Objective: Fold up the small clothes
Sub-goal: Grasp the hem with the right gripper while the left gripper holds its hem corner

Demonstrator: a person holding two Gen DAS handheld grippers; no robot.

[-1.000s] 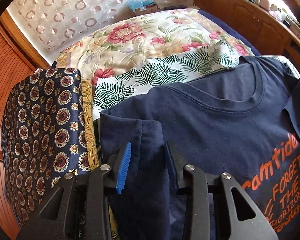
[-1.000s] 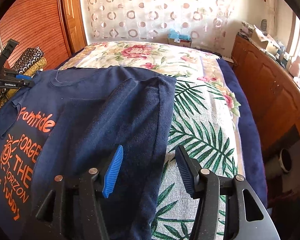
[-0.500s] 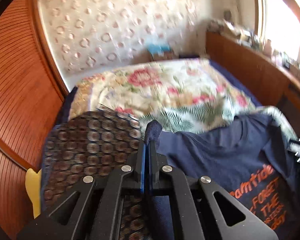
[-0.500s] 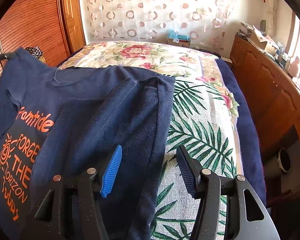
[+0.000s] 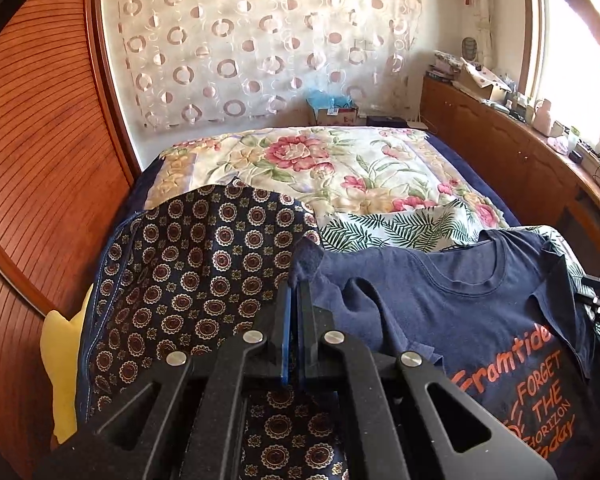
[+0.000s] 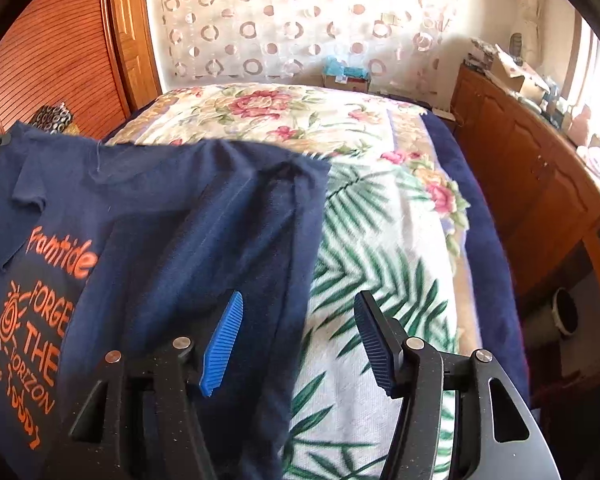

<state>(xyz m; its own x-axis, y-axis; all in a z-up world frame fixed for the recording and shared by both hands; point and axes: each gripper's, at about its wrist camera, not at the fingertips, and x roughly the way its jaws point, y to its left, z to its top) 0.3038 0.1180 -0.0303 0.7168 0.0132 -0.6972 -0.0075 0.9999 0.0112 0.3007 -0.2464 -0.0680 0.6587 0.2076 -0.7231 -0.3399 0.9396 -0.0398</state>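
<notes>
A navy T-shirt (image 5: 452,312) with orange print lies on the bed, its right side folded over itself. My left gripper (image 5: 294,288) is shut on the shirt's left shoulder and holds that corner lifted. In the right wrist view the shirt (image 6: 172,216) fills the left half, its far left corner raised. My right gripper (image 6: 296,328) is open, its left finger over the folded edge of the shirt and its right finger over the palm-leaf towel (image 6: 380,264). It holds nothing.
A navy cloth with round medallions (image 5: 188,272) lies left of the shirt, a yellow item (image 5: 60,344) beside it. The floral bedspread (image 5: 340,160) lies beyond. A wooden wardrobe (image 5: 32,168) stands left, a wooden cabinet (image 6: 532,168) with clutter right.
My left gripper closed on the shirt's left shoulder and lifted it, pulling that corner up and left. My right gripper stayed open and edged slightly forward.
</notes>
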